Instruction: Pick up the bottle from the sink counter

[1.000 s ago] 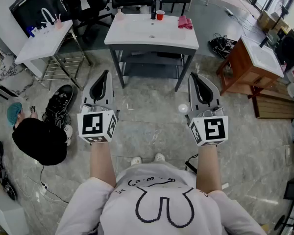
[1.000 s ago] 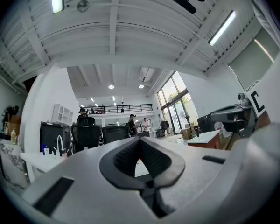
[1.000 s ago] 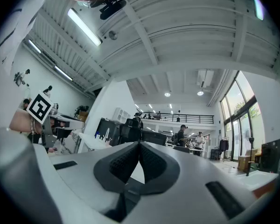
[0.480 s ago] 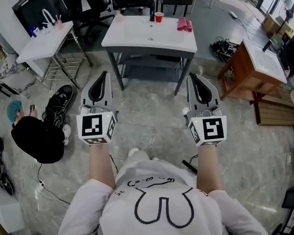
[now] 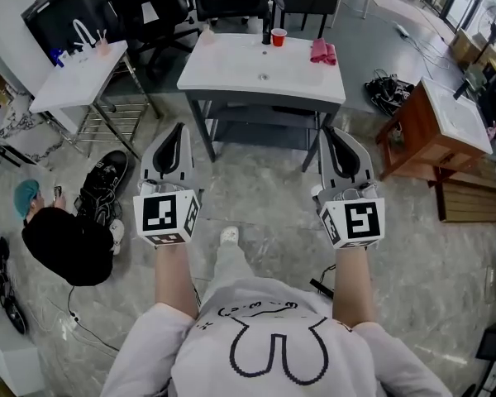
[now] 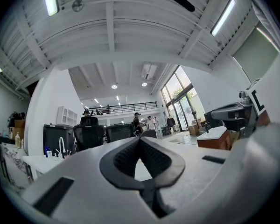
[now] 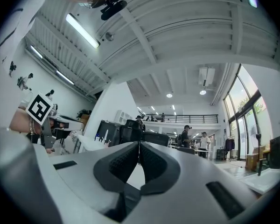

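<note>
My left gripper (image 5: pixel 178 127) and right gripper (image 5: pixel 327 131) are closed, empty; the bottle (image 5: pixel 267 30) stands far away on the sink counter (image 5: pixel 223 63).

Bottle on sink worktop, untouched.
Dark, slim bottle (image 5: pixel 267 31) stands upright at back edge of white sink worktop (image 5: pixel 223 64), approx mid-width, behind the basin; worktop sits on dark frame w/ lower shelf.

We hold the left gripper (image 5: pixel 176 135) and the right gripper (image 5: pixel 331 137) side by side over the floor (image 5: pixel 264 197), well apart from the white sink counter (image 5: pixel 231 64). A dark bottle (image 5: pixel 267 31), a red cup (image 5: pixel 279 37) and a pink cloth (image 5: pixel 322 51) sit at its back edge.
</note>
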The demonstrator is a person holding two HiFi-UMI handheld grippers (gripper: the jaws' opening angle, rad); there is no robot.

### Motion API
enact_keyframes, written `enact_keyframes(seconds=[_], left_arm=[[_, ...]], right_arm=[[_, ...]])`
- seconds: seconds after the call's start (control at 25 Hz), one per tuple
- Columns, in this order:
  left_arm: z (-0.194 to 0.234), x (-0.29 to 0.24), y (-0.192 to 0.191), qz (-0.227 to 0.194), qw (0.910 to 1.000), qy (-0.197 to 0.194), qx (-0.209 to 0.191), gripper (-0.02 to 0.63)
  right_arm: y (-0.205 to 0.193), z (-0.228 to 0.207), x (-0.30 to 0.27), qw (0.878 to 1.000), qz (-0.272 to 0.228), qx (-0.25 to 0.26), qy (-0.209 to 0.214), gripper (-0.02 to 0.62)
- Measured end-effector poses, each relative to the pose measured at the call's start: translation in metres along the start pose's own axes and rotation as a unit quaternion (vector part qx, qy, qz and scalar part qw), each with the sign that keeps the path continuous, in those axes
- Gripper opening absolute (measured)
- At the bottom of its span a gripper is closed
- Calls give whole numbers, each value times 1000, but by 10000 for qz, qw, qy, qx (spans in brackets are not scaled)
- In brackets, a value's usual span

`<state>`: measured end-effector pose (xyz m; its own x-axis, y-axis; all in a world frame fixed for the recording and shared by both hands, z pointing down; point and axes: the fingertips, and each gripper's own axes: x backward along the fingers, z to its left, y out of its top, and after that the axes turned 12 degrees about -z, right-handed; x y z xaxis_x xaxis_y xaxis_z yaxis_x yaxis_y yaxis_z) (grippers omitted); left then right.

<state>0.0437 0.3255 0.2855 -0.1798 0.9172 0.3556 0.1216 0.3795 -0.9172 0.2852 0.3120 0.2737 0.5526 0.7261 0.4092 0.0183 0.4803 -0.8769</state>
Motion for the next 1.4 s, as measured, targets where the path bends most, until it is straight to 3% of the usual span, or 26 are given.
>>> enact_keyframes(seconds=[0.88,1.4], left_arm=[[181,-185,-120,84,9987,-255,426,8],[205,-223,-155,127,9983,-290,484,8]], right_arm=[[-113,24,-241,9985,467,228,-172,31],[-154,19,-287,9977,622,214,-174,31]])
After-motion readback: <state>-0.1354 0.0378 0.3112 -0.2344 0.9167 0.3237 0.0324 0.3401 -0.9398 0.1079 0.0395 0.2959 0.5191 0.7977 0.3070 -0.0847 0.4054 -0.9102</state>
